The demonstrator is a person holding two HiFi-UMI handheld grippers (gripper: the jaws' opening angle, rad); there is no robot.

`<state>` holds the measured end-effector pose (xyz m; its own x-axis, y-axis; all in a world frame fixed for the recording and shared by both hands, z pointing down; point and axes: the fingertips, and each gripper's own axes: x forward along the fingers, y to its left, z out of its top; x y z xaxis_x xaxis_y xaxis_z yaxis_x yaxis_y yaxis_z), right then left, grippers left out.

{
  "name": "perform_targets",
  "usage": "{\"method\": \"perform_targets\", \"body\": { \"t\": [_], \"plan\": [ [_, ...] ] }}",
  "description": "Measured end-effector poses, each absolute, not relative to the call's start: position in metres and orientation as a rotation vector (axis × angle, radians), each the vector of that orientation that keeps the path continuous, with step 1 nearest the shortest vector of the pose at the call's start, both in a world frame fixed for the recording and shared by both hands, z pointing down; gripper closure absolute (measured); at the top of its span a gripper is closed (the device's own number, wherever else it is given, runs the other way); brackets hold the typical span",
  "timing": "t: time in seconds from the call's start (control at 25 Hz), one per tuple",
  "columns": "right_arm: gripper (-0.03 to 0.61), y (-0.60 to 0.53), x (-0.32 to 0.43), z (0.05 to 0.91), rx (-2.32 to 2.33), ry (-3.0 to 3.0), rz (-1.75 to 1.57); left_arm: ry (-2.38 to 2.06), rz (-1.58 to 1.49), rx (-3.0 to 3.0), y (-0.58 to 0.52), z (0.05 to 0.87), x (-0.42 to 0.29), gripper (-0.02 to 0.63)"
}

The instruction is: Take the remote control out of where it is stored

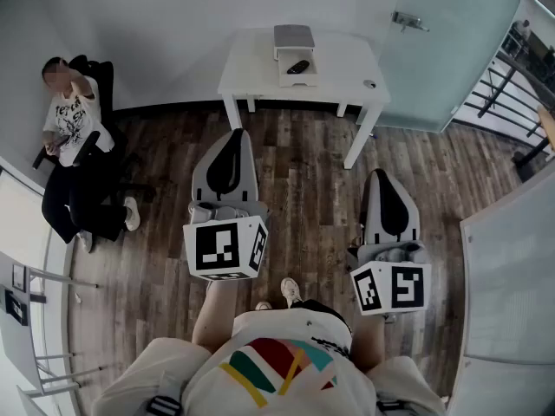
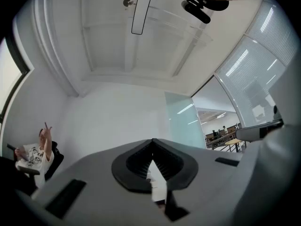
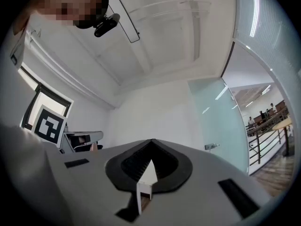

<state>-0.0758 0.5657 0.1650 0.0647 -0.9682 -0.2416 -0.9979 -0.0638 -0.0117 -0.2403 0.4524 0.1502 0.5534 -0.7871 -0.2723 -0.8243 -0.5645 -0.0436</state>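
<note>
A black remote control lies in the pulled-out drawer of a small grey drawer box, which stands on a white table by the far wall. Both grippers are held well short of the table, over the wooden floor, pointing toward it. My left gripper is shut with nothing between its jaws, and its tips meet in the left gripper view. My right gripper is also shut and empty, its tips closed in the right gripper view.
A person sits on a black chair at the left wall. A frosted glass door stands right of the table, with a railing beyond it. A small round object lies on the table's right end.
</note>
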Motion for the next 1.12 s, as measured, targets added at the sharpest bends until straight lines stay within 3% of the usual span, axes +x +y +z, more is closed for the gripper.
{"method": "perform_targets", "body": {
  "t": [1.12],
  "plan": [
    [0.578,0.498,-0.039,0.178,-2.053,2.089,0.204,1.388,0.277,-2.643,0.401,0.164,-0.202,0.607]
  ]
}}
